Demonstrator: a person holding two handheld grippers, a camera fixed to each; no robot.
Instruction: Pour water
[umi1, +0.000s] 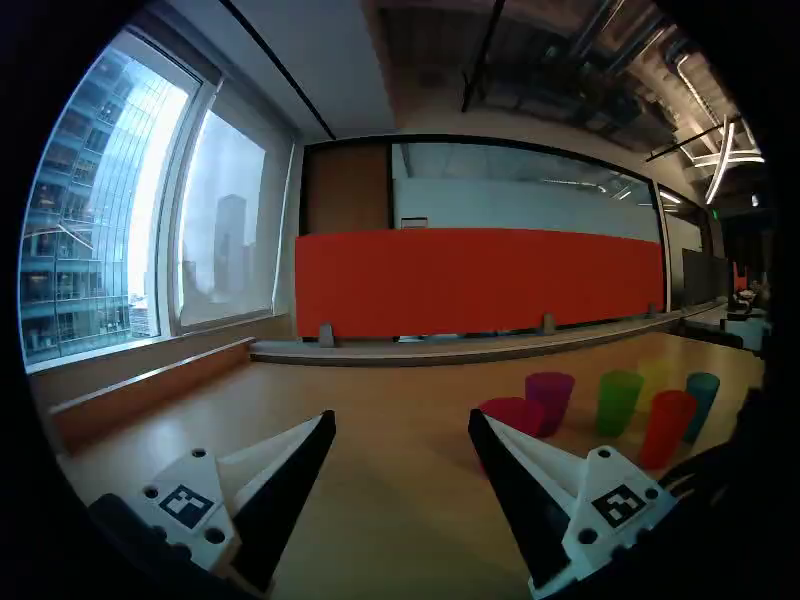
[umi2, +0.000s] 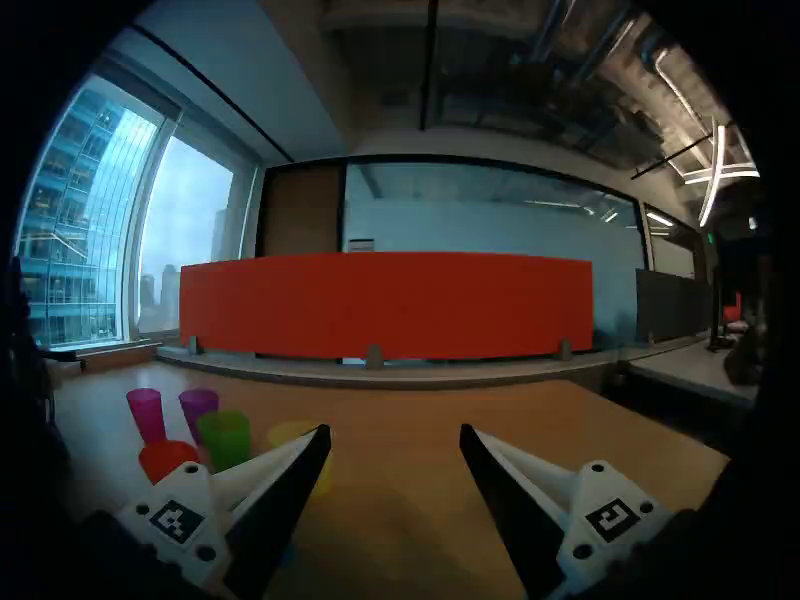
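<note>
**Left gripper view.** The left gripper (umi1: 400, 430) is hovering low over the pale wooden surface (umi1: 400, 520). Its white, black-edged jaws are standing released and spread apart, with nothing between them. A cluster of translucent cups is standing upright on the surface to the right of the jaws.
- A crimson plastic cup (umi1: 515, 412) is sitting nearest, partly hidden behind the right-hand jaw.
- A purple plastic cup (umi1: 550, 398) is standing just behind it.
- A green plastic cup (umi1: 618, 400) is standing farther right, apart from the purple one.
- A yellow plastic cup (umi1: 655, 378) is showing behind the green one.
- An orange-red plastic cup (umi1: 668, 428) is standing in front.
- A teal plastic cup (umi1: 702, 392) is peeking out just beside the orange-red one.

Whether any cup is holding water cannot be told. A long orange-red partition panel (umi1: 480, 280) is running along the far edge of the surface. Tall windows (umi1: 120, 240) at the left are looking out on high-rise buildings.

**Right gripper view.** The right gripper (umi2: 393, 450) is hanging over the same wooden surface (umi2: 400, 520). Its jaws are likewise released, gaping wide and grasping nothing. The cups are standing to the left of the jaws.
- A magenta plastic cup (umi2: 147, 413) and the purple cup (umi2: 198, 405) are standing side by side at the back.
- The green cup (umi2: 225, 438) is standing just in front of the purple one.
- The orange-red cup (umi2: 165, 458) is sitting nearest, with its lower part hidden behind the gripper body.
- The yellow cup (umi2: 295, 435) is showing beside the green one, partly covered by the left-hand jaw.

The partition panel (umi2: 390, 305) is spanning the background, and the windows (umi2: 100, 240) are lying at the left.
</note>
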